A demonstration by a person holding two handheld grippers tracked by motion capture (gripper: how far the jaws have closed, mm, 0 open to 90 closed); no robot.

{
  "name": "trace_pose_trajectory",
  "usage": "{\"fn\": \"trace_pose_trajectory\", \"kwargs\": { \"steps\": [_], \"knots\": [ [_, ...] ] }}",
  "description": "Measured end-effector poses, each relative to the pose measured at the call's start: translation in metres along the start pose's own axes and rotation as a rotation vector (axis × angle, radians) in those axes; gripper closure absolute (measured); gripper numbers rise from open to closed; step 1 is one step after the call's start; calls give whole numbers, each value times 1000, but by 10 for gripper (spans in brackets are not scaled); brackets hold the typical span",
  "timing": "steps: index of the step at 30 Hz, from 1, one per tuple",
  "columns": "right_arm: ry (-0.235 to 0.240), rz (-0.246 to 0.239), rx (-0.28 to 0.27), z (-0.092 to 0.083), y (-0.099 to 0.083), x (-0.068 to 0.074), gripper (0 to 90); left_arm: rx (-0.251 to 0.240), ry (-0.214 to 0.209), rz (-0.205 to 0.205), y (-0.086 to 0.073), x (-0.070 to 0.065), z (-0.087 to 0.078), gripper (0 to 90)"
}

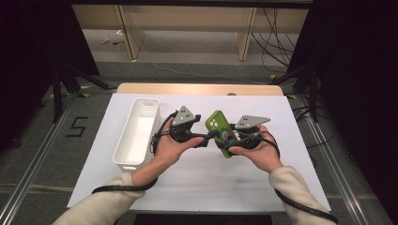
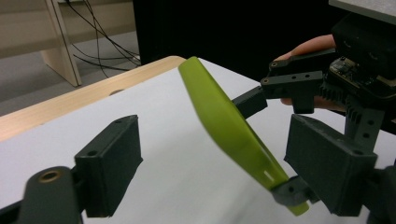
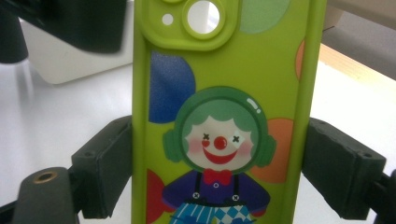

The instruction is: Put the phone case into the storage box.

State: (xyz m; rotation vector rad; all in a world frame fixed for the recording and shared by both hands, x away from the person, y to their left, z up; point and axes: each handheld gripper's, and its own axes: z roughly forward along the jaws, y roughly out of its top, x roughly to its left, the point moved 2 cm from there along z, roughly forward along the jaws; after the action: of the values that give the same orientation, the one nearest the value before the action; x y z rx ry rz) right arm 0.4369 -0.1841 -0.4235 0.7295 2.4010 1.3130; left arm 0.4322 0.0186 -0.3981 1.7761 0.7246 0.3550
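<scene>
A lime-green phone case (image 1: 217, 123) with a clown picture on its back (image 3: 219, 70) hangs tilted above the middle of the white table. My right gripper (image 1: 231, 138) is shut on it, and in the right gripper view a pad presses on each long edge around my gripper's middle (image 3: 219, 154). My left gripper (image 1: 206, 137) comes in from the left. In the left gripper view its jaws stand open around the case's lower edge (image 2: 233, 126), the right pad (image 2: 327, 168) close to it and the left pad (image 2: 109, 168) well apart. The right gripper (image 2: 299, 84) shows behind the case.
An empty white rectangular bin (image 1: 136, 133) stands lengthwise at the left of the table, beside my left hand. The white sheet (image 1: 187, 183) covers the tabletop, with a wooden strip along the far edge (image 1: 197, 89). Dark stands and cables surround the table.
</scene>
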Motion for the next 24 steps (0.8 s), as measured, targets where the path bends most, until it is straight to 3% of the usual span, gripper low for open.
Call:
{"fn": "trace_pose_trajectory", "kwargs": {
  "steps": [4,7,8,14,15,24],
  "knots": [
    [-3,-2,-1,0,0,0,166,2,-2,-14,0,-2,8,256],
    [-7,-4,-6,0,1,0,166,-1,3,-36,0,-2,13,363],
    [-9,-4,-9,-1,1,0,166,-8,-4,-59,-1,-1,16,386],
    [-16,-4,-16,-1,1,0,166,-26,-25,-105,-3,-1,21,526],
    [-16,-3,-19,0,1,0,166,-32,-40,-129,-4,0,23,541],
    [-20,-15,-17,1,2,2,166,-56,-82,-180,-5,-2,27,715]
  ]
}}
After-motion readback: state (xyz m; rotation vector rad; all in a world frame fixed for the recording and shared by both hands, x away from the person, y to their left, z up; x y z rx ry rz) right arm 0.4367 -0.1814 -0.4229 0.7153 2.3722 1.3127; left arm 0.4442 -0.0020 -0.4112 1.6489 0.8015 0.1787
